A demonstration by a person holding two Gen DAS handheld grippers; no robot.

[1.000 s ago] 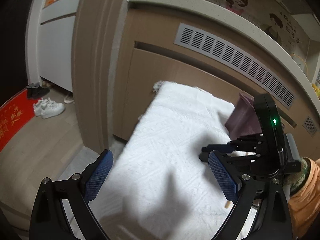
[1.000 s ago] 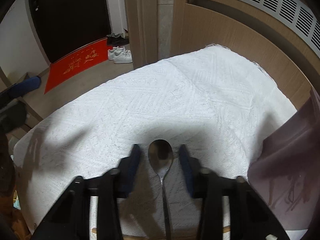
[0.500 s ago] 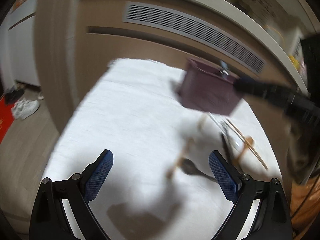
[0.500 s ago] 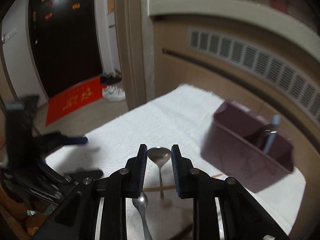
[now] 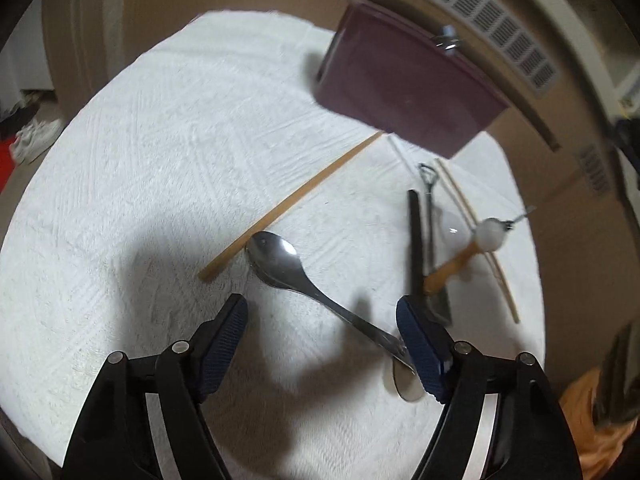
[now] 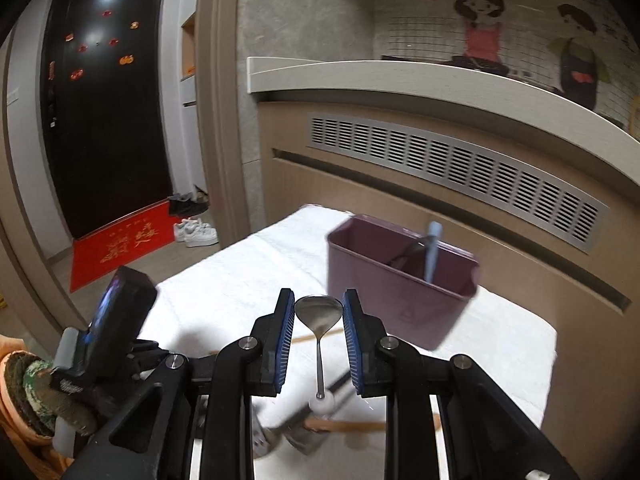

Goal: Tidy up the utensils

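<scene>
My right gripper (image 6: 319, 316) is shut on a steel spoon (image 6: 319, 314) and holds it in the air, bowl forward, in front of the maroon utensil box (image 6: 400, 280), which holds a light blue handle (image 6: 431, 252). My left gripper (image 5: 322, 328) is open just above the white cloth (image 5: 160, 160), its fingers either side of the handle of a second steel spoon (image 5: 280, 260). A wooden chopstick (image 5: 292, 204) lies beside that spoon's bowl. The maroon box (image 5: 404, 84) stands at the far side of the cloth in the left wrist view.
To the right of the left gripper lie a black-handled utensil (image 5: 416, 240), a wooden-handled tool (image 5: 452, 266), a thin chopstick (image 5: 480, 240) and a wire whisk handle (image 5: 430, 184). A wooden cabinet with a vent grille (image 6: 452, 176) stands behind the table.
The right gripper has lifted its spoon off the cloth and up towards the maroon box. The left gripper has swung right and come down over the second spoon, narrowing somewhat.
</scene>
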